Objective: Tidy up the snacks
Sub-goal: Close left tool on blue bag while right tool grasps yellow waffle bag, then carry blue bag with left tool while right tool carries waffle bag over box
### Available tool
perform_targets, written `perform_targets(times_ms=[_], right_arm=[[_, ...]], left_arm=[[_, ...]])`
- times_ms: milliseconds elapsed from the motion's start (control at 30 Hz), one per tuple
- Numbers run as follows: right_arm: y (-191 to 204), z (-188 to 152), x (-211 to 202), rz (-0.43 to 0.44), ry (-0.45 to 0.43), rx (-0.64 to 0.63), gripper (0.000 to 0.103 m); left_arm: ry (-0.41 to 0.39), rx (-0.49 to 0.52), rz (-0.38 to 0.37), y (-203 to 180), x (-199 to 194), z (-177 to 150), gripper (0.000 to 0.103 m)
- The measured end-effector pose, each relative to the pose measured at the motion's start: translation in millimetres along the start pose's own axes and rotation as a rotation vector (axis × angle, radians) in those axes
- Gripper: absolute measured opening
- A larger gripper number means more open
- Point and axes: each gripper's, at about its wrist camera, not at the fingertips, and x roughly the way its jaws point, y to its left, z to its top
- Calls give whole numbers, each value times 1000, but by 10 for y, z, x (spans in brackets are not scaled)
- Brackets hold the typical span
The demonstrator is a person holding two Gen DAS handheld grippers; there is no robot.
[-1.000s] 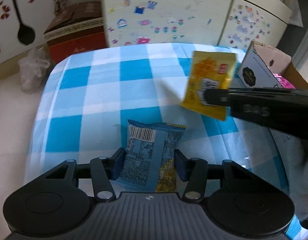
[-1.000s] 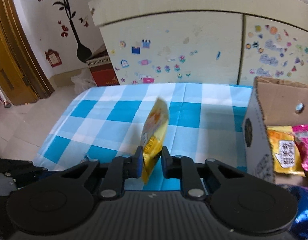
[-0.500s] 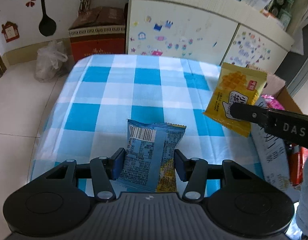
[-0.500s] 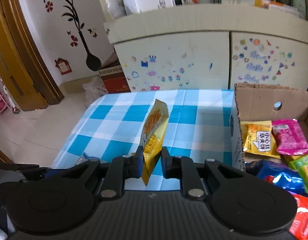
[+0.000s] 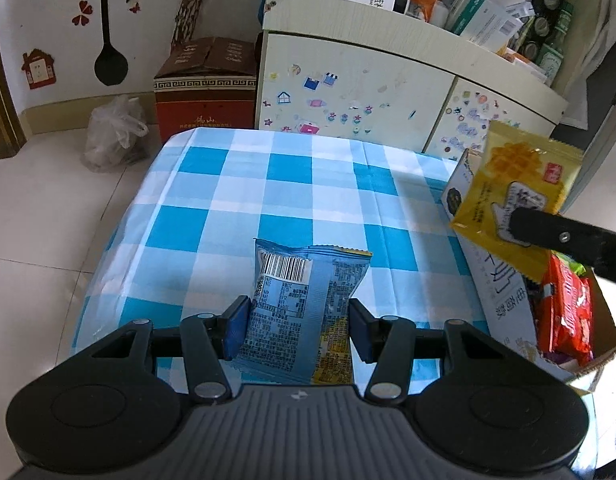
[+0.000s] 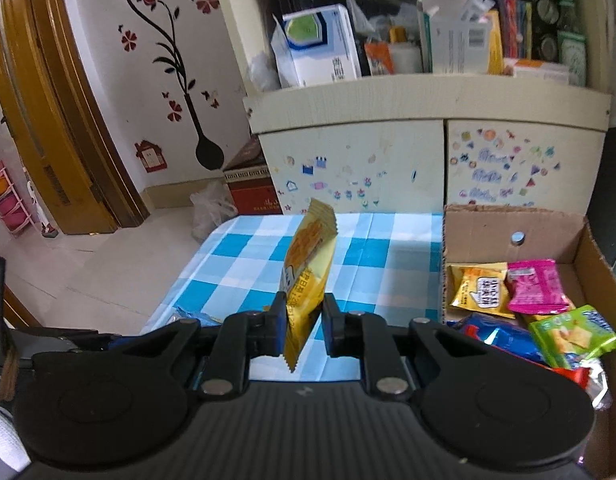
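Observation:
My left gripper (image 5: 298, 322) is shut on a light blue snack packet (image 5: 304, 300), barcode side up, held above the blue-and-white checked tablecloth (image 5: 236, 216). My right gripper (image 6: 306, 320) is shut on a yellow waffle snack packet (image 6: 308, 276), held edge-on and upright above the table. That yellow packet (image 5: 515, 196) also shows at the right of the left wrist view, pinched by a black finger (image 5: 563, 236) over the near wall of the cardboard box (image 5: 495, 288). The open cardboard box (image 6: 547, 232) at the table's right holds several snack packets.
A cream cabinet (image 6: 387, 160) with stickers stands behind the table, its top crowded with boxes and bottles. A red-brown carton (image 5: 206, 84) and a plastic bag (image 5: 114, 132) sit on the tiled floor to the left. A wooden door frame (image 6: 56, 120) is far left.
Both grippers have risen and drawn back with their packets, so more of the cabinet top and room shows. The yellow packet has shifted right toward the box.

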Motion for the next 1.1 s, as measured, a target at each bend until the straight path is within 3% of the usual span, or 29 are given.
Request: perform_targets(times_ms=[133, 500, 833, 1100], right_arm=[[-44, -33, -209, 4, -28, 7, 17], [-179, -98, -537, -12, -71, 31, 17], [-306, -115, -811, -16, -123, 34, 17], [-599, -37, -1088, -52, -208, 89, 17]], left_arm=[[-30, 45, 18, -69, -126, -62, 57], [-58, 36, 16, -118, -442, -240, 57], [-94, 59, -5, -344, -631, -202, 57], [-131, 102, -55, -745, -695, -29, 57]])
